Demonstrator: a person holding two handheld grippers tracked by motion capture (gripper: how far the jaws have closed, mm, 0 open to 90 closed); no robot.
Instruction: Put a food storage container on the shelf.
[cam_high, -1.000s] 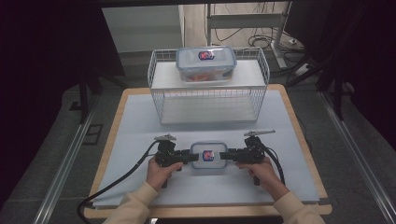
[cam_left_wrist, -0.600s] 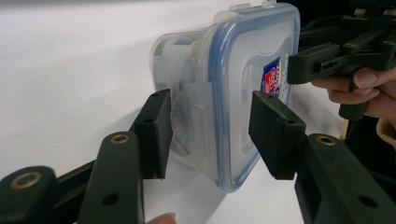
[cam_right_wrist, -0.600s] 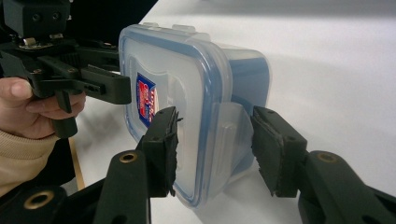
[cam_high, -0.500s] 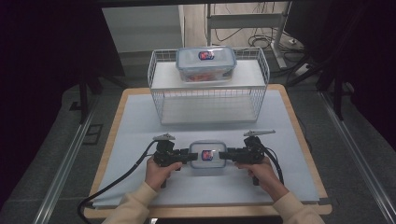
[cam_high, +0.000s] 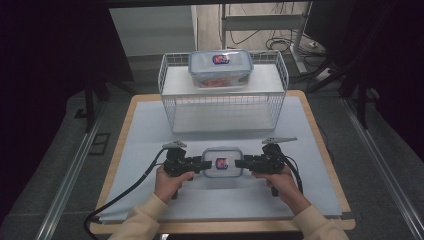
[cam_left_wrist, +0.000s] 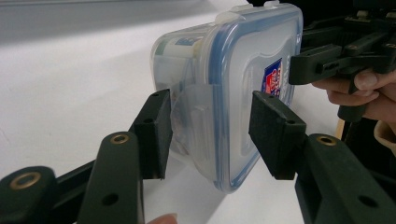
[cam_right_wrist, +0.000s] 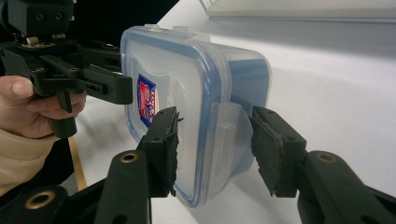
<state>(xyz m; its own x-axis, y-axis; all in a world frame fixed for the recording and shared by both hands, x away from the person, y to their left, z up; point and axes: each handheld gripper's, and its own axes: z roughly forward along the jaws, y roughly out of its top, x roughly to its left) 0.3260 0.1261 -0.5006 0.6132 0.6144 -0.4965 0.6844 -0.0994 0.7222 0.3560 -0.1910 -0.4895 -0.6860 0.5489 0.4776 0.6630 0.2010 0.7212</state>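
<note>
I see the small container (cam_high: 222, 162) sitting flat on the pale sheet near my edge of the table, well in front of the wire rack. It is a clear plastic box with rounded corners, a blue seal line under its lid and a red-and-blue label at the lid's centre (cam_left_wrist: 272, 77). The lid is on. A clear latch flap hangs down at each short end (cam_right_wrist: 229, 128). Something pale shows through its wall; I can't tell what.

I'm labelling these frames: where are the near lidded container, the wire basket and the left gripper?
near lidded container (cam_high: 222, 162), high view, lid centre.
wire basket (cam_high: 223, 107), high view, front wall.
left gripper (cam_left_wrist: 208, 128), left gripper view, midway between fingertips.
</note>
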